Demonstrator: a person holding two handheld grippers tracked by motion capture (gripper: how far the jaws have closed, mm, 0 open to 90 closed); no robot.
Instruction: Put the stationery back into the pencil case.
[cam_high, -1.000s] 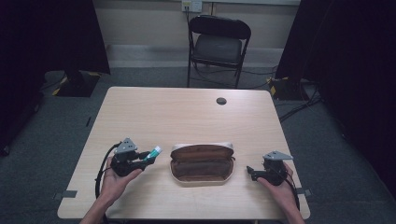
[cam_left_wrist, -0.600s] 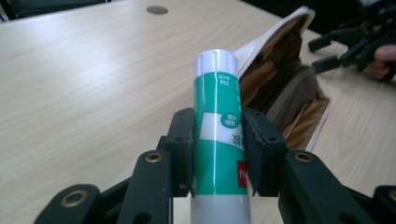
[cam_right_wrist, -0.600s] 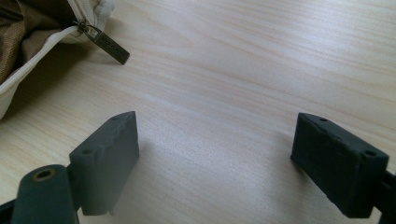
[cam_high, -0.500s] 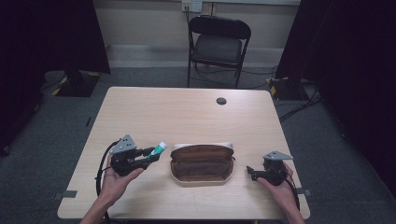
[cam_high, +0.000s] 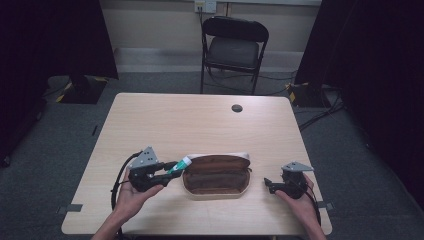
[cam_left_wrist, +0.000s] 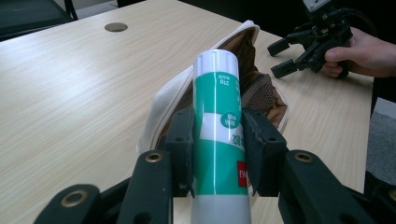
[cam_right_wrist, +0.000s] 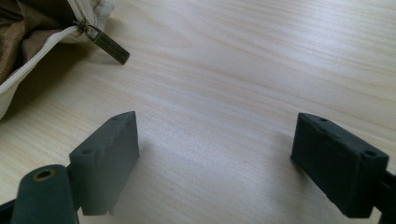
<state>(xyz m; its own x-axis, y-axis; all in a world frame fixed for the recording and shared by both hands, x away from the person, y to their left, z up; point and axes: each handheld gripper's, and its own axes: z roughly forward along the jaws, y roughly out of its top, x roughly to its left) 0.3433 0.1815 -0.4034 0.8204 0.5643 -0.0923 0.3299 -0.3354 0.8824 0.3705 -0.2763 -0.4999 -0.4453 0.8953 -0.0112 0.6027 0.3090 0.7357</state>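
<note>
In the high view, the left gripper (cam_high: 170, 174) is clamping a glue stick (cam_high: 179, 164) across its middle, the cap end reaching past the jaws to the pouch (cam_high: 216, 176) rim; the right gripper (cam_high: 270, 184) is resting just off the pouch's other end, jaws spread and empty. The table (cam_high: 200, 125) is pale wood laminate, with a folding chair (cam_high: 233, 47) beyond it on grey carpet between dark curtains. In the left gripper view, the pads (cam_left_wrist: 183, 140) are pressing on the tube's green label, the open pouch lying just ahead of the jaws. The tube looks light, stiff and slick, so a mid-body hold probably suits it. In the right gripper view, the jaws are standing wide over bare wood, the zip pull (cam_right_wrist: 109, 45) ahead at their left.
</note>
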